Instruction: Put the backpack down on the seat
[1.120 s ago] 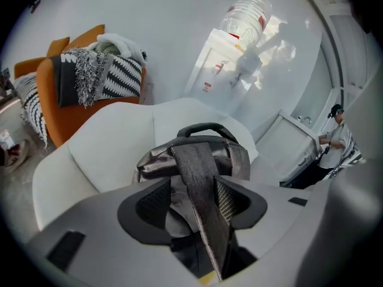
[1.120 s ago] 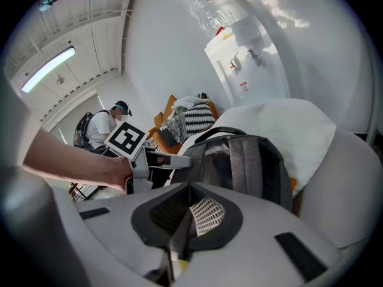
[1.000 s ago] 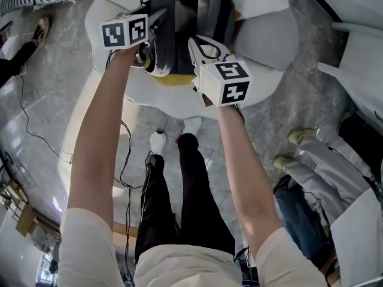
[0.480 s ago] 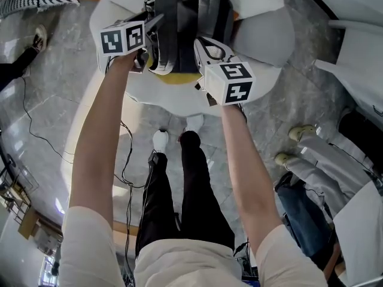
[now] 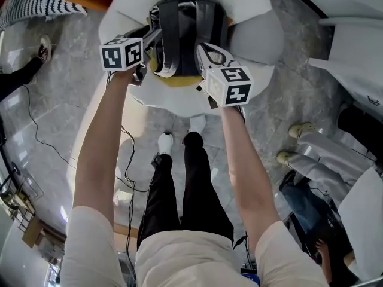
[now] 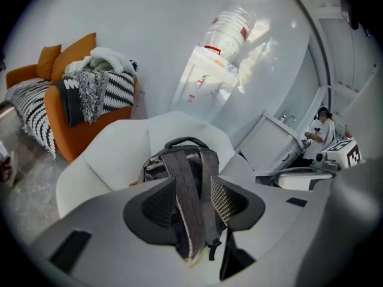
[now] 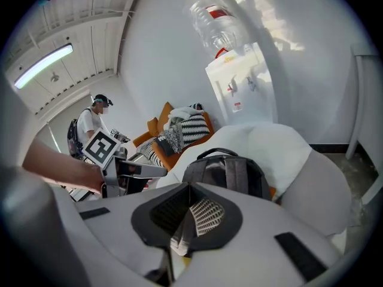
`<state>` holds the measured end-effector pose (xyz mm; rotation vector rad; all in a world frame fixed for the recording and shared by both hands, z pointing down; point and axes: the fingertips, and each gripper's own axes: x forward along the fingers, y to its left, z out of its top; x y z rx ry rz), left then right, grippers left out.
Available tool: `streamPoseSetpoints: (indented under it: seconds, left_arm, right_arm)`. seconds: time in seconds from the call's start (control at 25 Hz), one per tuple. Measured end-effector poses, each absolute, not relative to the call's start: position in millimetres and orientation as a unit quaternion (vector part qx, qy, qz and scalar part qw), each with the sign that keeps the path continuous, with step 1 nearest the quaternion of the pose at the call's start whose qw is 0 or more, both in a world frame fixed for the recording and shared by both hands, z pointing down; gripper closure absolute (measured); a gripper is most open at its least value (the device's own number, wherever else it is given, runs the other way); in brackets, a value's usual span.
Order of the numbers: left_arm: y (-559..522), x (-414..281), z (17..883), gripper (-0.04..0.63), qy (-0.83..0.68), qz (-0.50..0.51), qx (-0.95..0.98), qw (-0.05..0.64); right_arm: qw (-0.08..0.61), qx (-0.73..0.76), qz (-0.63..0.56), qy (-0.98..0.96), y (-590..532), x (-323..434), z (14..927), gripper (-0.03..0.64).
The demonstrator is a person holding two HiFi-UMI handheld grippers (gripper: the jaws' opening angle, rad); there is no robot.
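- The left tongs (image 6: 192, 190) were not clenched: their jaws stood apart and were closing, with the left strap (image 6: 190, 211) of the backpack (image 5: 187, 23) running between them and a gap showing beside it.
- The right tongs (image 7: 189, 208) were clenched on the right strap (image 7: 180, 240), pinched between the two pads with its end hanging below them.
- Both tongs were at the near face of the backpack, one on each side, with the person's bare arms reaching forward.
- The backpack stood upright on the seat of a white armchair (image 5: 263, 37), its top handle up, its strap side turned toward the near edge and its far side against the backrest.
- Something yellow (image 5: 176, 79) showed under the near bottom edge of the backpack; I could not tell what it was.
- Behind the armchair stood a white water dispenser (image 6: 200, 85) against the wall.
- Far left was an orange sofa (image 6: 66, 133) piled with striped blankets (image 6: 122, 88).
- The floor (image 5: 48, 100) was grey marble with thin cables (image 5: 122, 154) trailing over it.
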<state>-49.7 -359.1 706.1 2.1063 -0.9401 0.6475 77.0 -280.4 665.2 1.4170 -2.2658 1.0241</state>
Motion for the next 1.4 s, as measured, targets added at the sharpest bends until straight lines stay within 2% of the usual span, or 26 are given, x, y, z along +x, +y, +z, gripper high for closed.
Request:
streamPoseSetpoints:
  seconds: [0.16, 0.4, 0.68, 1.4]
  left_arm:
    - [-347.0, -48.9, 693.9, 0.44, -0.351, 0.264, 0.826, 0.353]
    - [-329.3, -42.2, 674.7, 0.568, -0.336, 0.272, 0.835, 0.339]
    - [-300.7, -49.2, 641.3, 0.578, -0.329, 0.274, 0.836, 0.343]
    - [-222.0, -64.1, 493.2, 0.578, -0.286, 0.249, 0.886, 0.266]
  right_arm:
    - [0.123, 0.5, 0.363, -0.777, -273.6, 78.7, 653.2, 0.592]
    - [0.124, 0.5, 0.368, -0.774, -259.1, 77.6, 648.5, 0.591]
    - [0.132, 0.512, 0.364, -0.767, -231.5, 82.9, 623.8, 0.592]
    - [0.085, 0.543, 0.357, -0.755, -156.2, 86.5, 509.9, 0.592]
